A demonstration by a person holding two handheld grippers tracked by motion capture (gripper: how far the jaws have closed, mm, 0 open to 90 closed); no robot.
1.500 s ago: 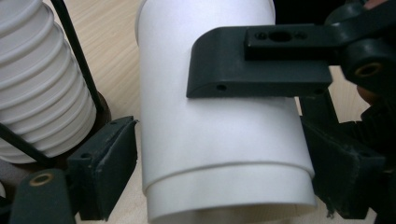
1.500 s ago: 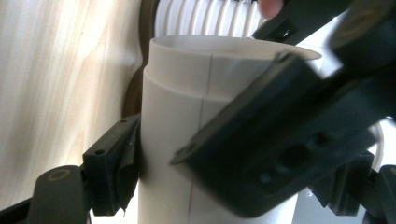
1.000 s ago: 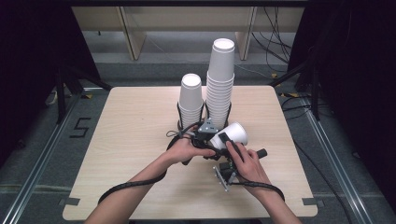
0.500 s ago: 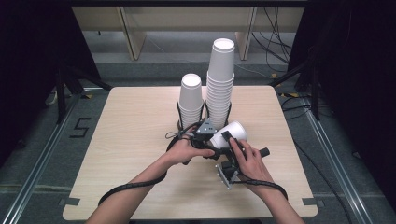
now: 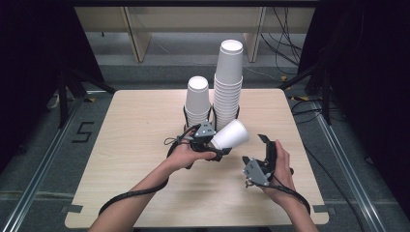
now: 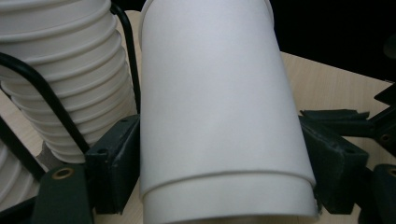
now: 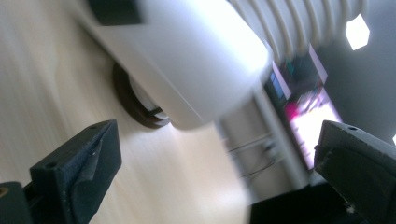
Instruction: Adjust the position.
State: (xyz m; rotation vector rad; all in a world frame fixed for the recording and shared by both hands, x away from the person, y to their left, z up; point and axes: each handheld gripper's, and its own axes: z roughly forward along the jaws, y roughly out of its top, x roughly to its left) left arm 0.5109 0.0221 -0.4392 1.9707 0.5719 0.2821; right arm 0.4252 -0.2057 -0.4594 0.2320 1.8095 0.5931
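My left gripper (image 5: 212,147) is clamped on a white paper cup (image 5: 231,135), pads pressing both sides of its wall; in the left gripper view the cup (image 6: 219,107) fills the gap between the jaws. Cup is tilted, rim toward my hand, closed base up and to the right, held over the table w/ nothing seen inside. My right gripper (image 5: 267,147) sits just right of it, jaws spread wide w/ nothing between them, having just sprung apart; in the right gripper view the cup (image 7: 196,60) hangs blurred beyond the tips, not touched.

Behind the cup: short stack of cups (image 5: 198,101) and, just beside it on the right, a tall stack of cups (image 5: 228,82), both upside down, each standing in a black wire holder (image 5: 186,116). Stacks are near each other, can't tell if touching.

Light wood table (image 5: 135,140) under it all. Grey floor w/ a "5" mark (image 5: 81,131) at left, cables (image 5: 285,53) at far right, dark drapes on both sides.
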